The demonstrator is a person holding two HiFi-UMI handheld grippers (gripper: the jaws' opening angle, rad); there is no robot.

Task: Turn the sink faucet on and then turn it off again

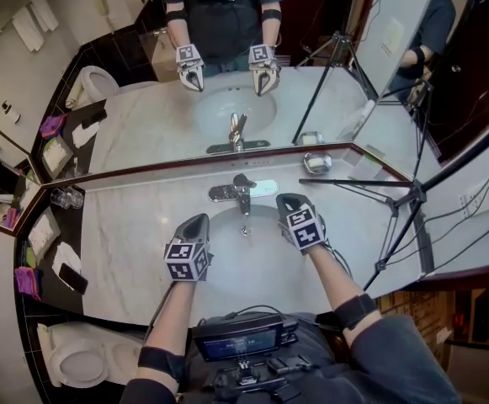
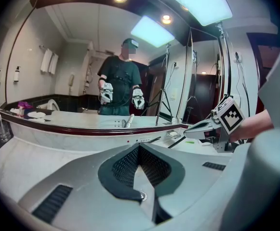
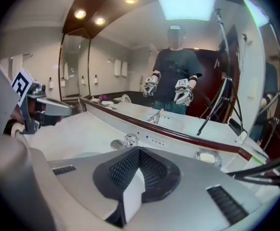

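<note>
Jaws together: left gripper, right gripper.

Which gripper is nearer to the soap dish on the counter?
Right. The right gripper is just below-left of the soap dish; the left gripper is at the basin's far side.

Head view looks steeply down on the white marble worktop; both gripper views face low across it toward the large wall mirror.
</note>
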